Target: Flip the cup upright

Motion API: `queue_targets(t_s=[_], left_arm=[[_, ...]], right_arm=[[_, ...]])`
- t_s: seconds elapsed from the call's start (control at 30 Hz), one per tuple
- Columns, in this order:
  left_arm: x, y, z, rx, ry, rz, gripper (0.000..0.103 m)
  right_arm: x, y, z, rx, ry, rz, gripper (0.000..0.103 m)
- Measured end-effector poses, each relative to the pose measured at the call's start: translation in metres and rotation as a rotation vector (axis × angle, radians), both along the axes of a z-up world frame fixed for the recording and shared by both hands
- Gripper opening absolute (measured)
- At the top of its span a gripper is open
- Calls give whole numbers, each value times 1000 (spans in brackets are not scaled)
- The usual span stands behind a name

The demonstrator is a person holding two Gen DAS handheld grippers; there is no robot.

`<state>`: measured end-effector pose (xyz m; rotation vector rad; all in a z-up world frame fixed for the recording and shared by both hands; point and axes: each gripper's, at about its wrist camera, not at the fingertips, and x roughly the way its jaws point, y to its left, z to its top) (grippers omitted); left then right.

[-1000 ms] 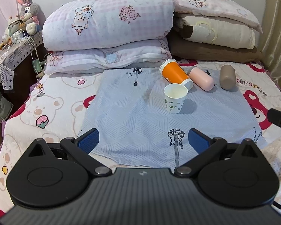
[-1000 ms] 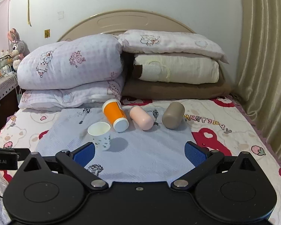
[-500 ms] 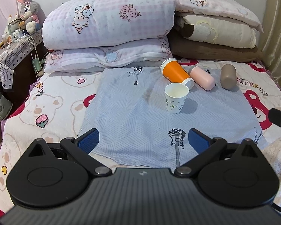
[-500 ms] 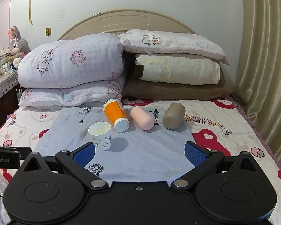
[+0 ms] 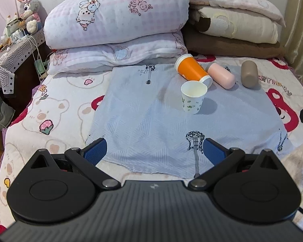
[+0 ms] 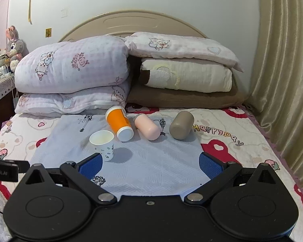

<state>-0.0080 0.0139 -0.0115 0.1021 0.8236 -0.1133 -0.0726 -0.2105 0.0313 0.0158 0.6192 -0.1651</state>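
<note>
A white paper cup (image 5: pixel 193 96) with green print stands upright on a light blue cloth (image 5: pixel 143 121); it also shows in the right wrist view (image 6: pixel 102 144). Behind it three cups lie on their sides: an orange cup (image 5: pixel 192 70) (image 6: pixel 119 123), a pink cup (image 5: pixel 221 75) (image 6: pixel 147 126) and a brown-grey cup (image 5: pixel 249 76) (image 6: pixel 181 125). My left gripper (image 5: pixel 154 150) is open and empty, well short of the cups. My right gripper (image 6: pixel 150 162) is open and empty, near the cloth's front part.
Stacked pillows and folded quilts (image 5: pixel 119 16) fill the head of the bed (image 6: pixel 232 141). A side table (image 5: pixel 12 48) with a plush rabbit stands at the left. Curtains (image 6: pixel 282 60) hang at the right. The left gripper's body (image 6: pixel 4 171) shows at the right wrist view's left edge.
Both views have shifted slightly; the cups sit marginally higher and to the right in the frames. No cup has moved on the cloth, and both grippers stay open.
</note>
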Motion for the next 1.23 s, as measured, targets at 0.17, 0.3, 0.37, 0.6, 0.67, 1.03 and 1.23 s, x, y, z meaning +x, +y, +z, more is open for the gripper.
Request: queue_targets(t_s=[0.17,0.3,0.37,0.6,0.67,1.03,1.23], left_arm=[[-1,-1,-1,-1,0,-4,103],[-3,-2,-1,-1,-2,-10,103],[-4,-3,-1,-3,-6,-15,103],[-6,-2,4,-32,-32,-23,103],[-7,-2,4,-32,-37,-26,103],[-5,0,3,-16,-45,8,103],[-4,3,2,-17,-43,11,103]], right_arm=[[2,-2,-4,-2,14,-9,103],[2,-2,-5,-2,15,-8,103],[2,-2,-5,-2,16,-9,103],[1,0,-7,-2,20,-10,103],[1,0,-6,-2,17,-8,103],[-1,-1,-5,1,8,-4,103],[-2,0,-5,-6,2,6,103]])
